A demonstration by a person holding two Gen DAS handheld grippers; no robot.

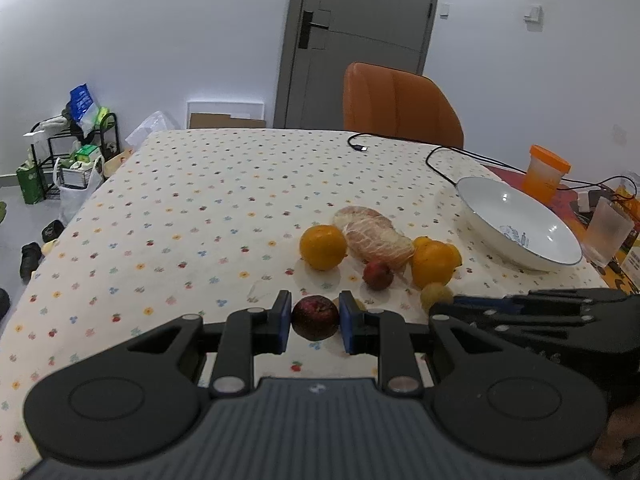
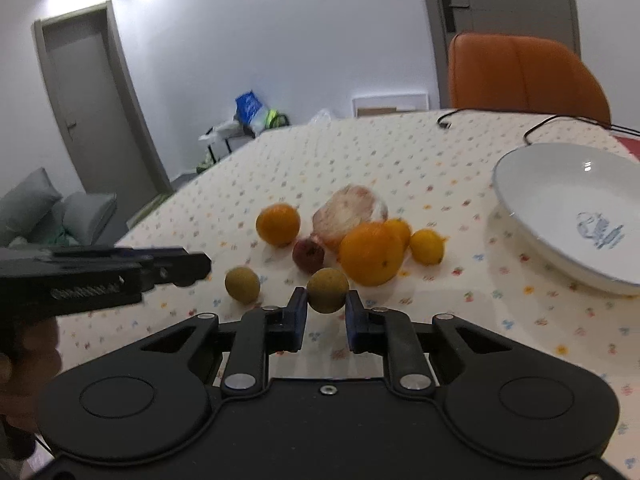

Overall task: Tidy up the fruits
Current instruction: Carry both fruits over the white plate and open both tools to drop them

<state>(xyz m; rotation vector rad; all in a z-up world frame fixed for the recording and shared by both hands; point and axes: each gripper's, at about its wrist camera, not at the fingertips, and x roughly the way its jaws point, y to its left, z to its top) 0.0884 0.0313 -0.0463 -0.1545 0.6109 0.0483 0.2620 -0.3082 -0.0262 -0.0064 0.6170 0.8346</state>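
My left gripper (image 1: 315, 320) is shut on a dark red round fruit (image 1: 315, 317), both blue pads against its sides, low over the flowered tablecloth. My right gripper (image 2: 327, 312) is shut on a yellow-green round fruit (image 2: 327, 290); the left wrist view shows that fruit (image 1: 436, 295) at the right gripper's tip (image 1: 442, 307). A second yellow-green fruit (image 2: 242, 284) lies by the left gripper (image 2: 200, 264). Beyond lie two oranges (image 1: 323, 247) (image 1: 434, 264), a net-wrapped fruit (image 1: 372, 236), a small red fruit (image 1: 377, 275) and a lemon (image 2: 427, 246). The white bowl (image 2: 560, 192) stands empty at the right.
A black cable (image 1: 440, 152) crosses the far right of the table. An orange-lidded jar (image 1: 544, 174) and a frosted cup (image 1: 608, 232) stand behind the bowl (image 1: 520, 216). An orange chair (image 1: 396, 104) is at the far edge. Bare tablecloth (image 1: 180, 220) spreads left.
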